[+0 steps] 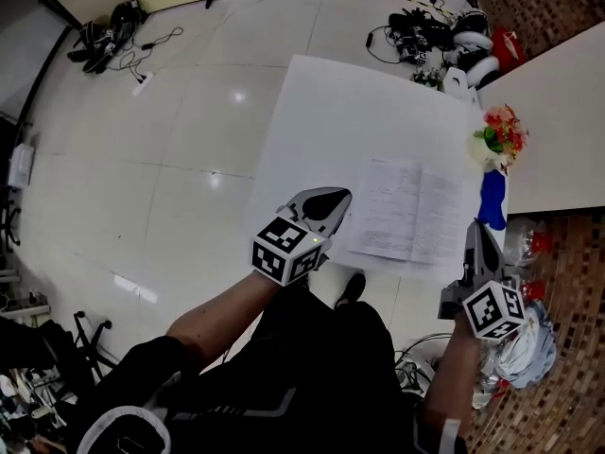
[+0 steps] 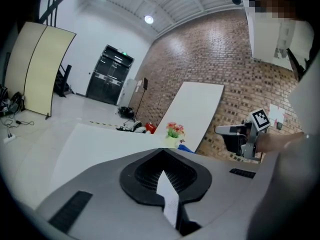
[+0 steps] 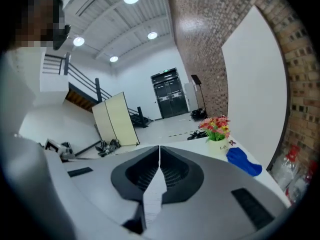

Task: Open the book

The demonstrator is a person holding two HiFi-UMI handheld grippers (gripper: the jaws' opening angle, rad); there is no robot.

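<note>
Book (image 1: 411, 211) lies open and flat on the white table (image 1: 321, 112), both printed pages facing up, in the table's near right part. Closest to me, I'm holding the two grippers over the table's near edge, one on each side of the book.

My left gripper (image 1: 333, 197) is just beside the left page, apart from it. In its own view the jaws are clenched, tips together. A pale sliver shows in the slit behind the tips, and I can't tell what it is. My right gripper (image 1: 473, 230) is at the book's right edge, and I can't tell whether it touches the page. Its jaws are clenched too, tips meeting in one thin line, with the same kind of pale strip in the slit behind them. Neither one is lifting a page, as far as the head view shows.

Past the book's right edge lies a blue cloth (image 3: 243, 161). Just beyond it, at the table's far right corner, stands a small white pot of red and yellow flowers (image 3: 216, 129). A big white board (image 1: 558, 112) runs along the table's right side, against the brick wall (image 2: 200, 64).

Further out, cables and gear (image 1: 425, 36) are heaped on the pale floor (image 1: 170, 121) past the table's far end. A cream folding screen (image 3: 117, 119) stands well beyond that, with a black double door (image 3: 171, 94) at the back of the room.
</note>
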